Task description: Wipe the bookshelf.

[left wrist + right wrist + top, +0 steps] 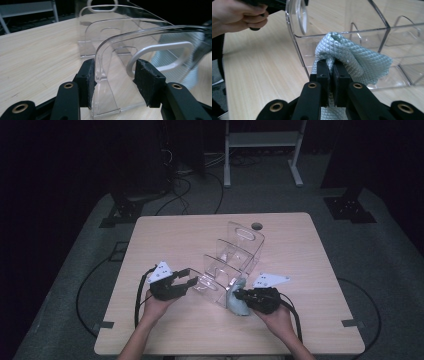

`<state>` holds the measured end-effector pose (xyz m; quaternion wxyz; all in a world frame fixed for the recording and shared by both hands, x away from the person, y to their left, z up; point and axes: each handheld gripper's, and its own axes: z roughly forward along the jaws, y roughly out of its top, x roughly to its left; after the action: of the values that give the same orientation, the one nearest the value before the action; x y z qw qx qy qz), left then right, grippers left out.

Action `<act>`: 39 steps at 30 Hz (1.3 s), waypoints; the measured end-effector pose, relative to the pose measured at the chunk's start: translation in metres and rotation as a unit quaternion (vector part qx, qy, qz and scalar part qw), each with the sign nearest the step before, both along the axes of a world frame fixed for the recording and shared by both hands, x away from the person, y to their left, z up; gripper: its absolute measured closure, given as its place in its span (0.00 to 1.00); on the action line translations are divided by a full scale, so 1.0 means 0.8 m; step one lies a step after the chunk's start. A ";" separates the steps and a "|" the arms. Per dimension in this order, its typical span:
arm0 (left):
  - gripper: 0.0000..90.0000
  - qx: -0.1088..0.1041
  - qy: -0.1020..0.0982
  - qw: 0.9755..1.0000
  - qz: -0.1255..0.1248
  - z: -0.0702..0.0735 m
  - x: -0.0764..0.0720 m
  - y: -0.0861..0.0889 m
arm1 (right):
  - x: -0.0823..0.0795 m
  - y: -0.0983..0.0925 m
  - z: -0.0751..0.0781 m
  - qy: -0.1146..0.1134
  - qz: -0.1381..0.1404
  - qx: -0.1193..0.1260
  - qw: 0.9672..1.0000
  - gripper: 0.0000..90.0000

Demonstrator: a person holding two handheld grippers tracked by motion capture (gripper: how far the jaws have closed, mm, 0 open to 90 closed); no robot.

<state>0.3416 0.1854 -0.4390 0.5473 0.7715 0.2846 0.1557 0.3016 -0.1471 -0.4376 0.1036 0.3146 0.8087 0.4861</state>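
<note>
A clear acrylic tiered organizer (pixel 232 265) stands in the middle of the wooden table (pixel 170 235). My left gripper (pixel 192 276) comes at its lowest front tier from the left. In the left gripper view the gripper (pixel 118 82) is shut across that tier's curved clear wall (pixel 120 32), a pad on each side. My right gripper (pixel 236 294) is at the organizer's near right side, shut on a pale blue quilted cloth (pixel 239 304). In the right gripper view the jaws (pixel 331 67) pinch the cloth (pixel 354 60), which bunches against the organizer's clear side wall (pixel 294 37).
A round cable hole (pixel 256 226) lies in the table behind the organizer. Black cables trail from both grippers over the near table edge. A white metal frame (pixel 260 140) and dark stands are on the floor beyond the table. The person's left hand (pixel 237 15) shows in the right gripper view.
</note>
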 end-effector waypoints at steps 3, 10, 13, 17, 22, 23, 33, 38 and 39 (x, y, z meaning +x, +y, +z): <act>0.55 0.002 0.001 1.000 -0.012 0.001 -0.001 -0.002 | 0.003 -0.006 0.000 -0.001 -0.013 0.001 1.000 0.94; 0.53 0.009 -0.002 1.000 -0.011 0.000 0.000 -0.006 | -0.006 -0.005 0.003 0.001 -0.006 0.007 1.000 0.94; 0.53 0.016 -0.005 1.000 -0.009 0.000 -0.001 -0.006 | -0.015 0.003 0.006 -0.007 0.006 0.000 1.000 0.94; 0.57 0.014 -0.003 1.000 -0.009 0.000 -0.001 -0.004 | -0.014 0.003 0.004 0.003 0.010 0.007 1.000 0.94; 0.56 0.006 0.000 1.000 -0.022 -0.001 0.000 -0.002 | -0.009 0.000 0.003 -0.001 0.003 0.005 1.000 0.94; 0.57 0.005 -0.001 1.000 -0.026 -0.001 -0.001 -0.002 | -0.007 -0.002 0.002 -0.001 -0.001 0.006 1.000 0.94; 0.59 0.009 0.001 0.999 -0.046 -0.001 -0.002 -0.009 | 0.005 -0.023 0.003 0.005 -0.034 0.013 0.999 0.94; 0.62 0.015 -0.002 0.999 -0.036 -0.003 -0.001 -0.012 | -0.008 -0.017 0.008 0.005 -0.013 0.016 1.000 0.94; 0.63 0.014 -0.002 0.999 -0.037 -0.003 -0.001 -0.012 | -0.011 -0.014 0.009 0.006 -0.009 0.017 1.000 0.94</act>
<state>0.3409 0.1757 -0.4412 0.5426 0.7888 0.2522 0.1409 0.2931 -0.1583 -0.4305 0.0981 0.3265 0.7981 0.4968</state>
